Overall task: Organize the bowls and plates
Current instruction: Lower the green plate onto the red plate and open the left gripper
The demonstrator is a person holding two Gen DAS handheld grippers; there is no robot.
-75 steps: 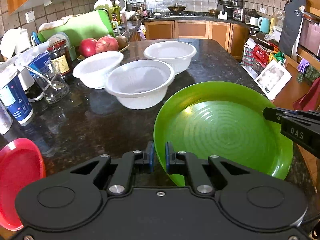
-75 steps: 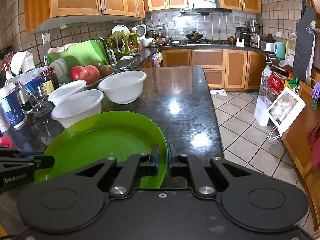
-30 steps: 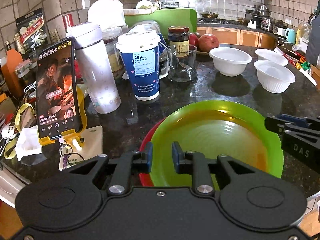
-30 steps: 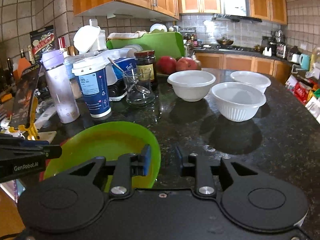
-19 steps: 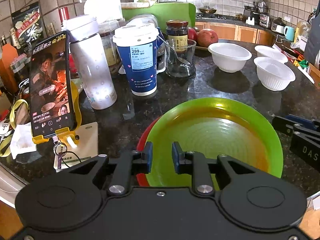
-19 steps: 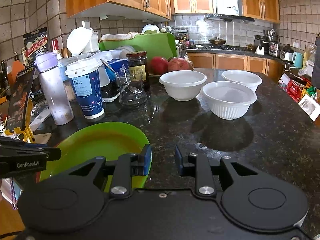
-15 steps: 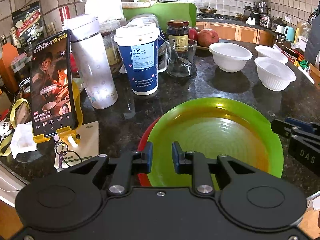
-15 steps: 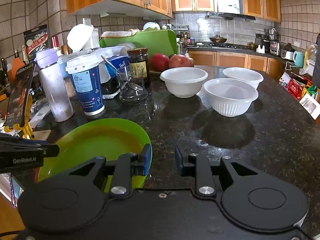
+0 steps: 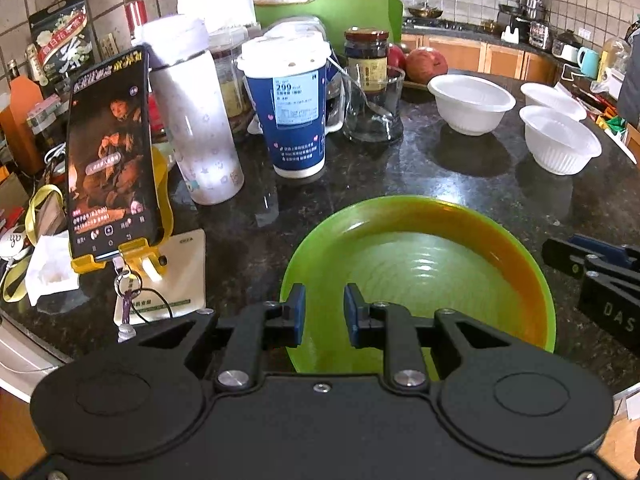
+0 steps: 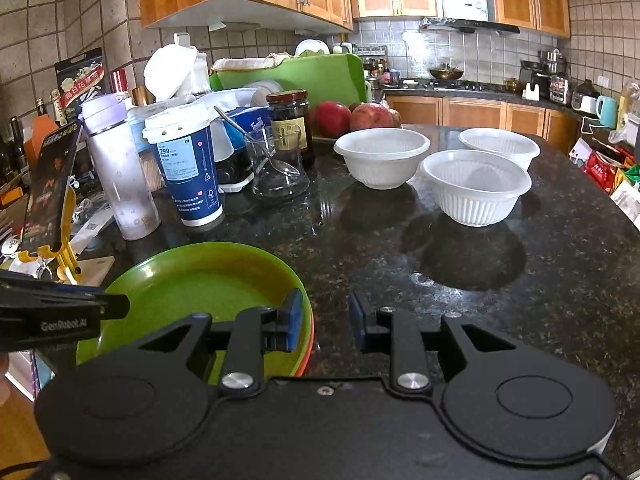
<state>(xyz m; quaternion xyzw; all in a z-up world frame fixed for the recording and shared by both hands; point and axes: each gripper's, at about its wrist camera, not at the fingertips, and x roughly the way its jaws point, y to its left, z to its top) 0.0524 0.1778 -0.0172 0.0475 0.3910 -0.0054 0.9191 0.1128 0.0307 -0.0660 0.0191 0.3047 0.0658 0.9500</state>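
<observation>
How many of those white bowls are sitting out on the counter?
3. One white bowl sits nearest the fruit, a second is in front and to its right, and a third lies behind that one. None are stacked. The clutter may hide others.

The green plate (image 9: 420,276), gripped at its rim by both grippers 2.5 s ago beside the white bowls (image 10: 476,186), is now set down on the red plate (image 10: 306,354), of which only a thin edge is seen from the right wrist view. The left gripper (image 9: 322,314) is now parted, its pads astride the near rim without pinching it. The right gripper (image 10: 325,322) is opened wider than half a second ago and is drawn back, one pad over the plate's rim.
</observation>
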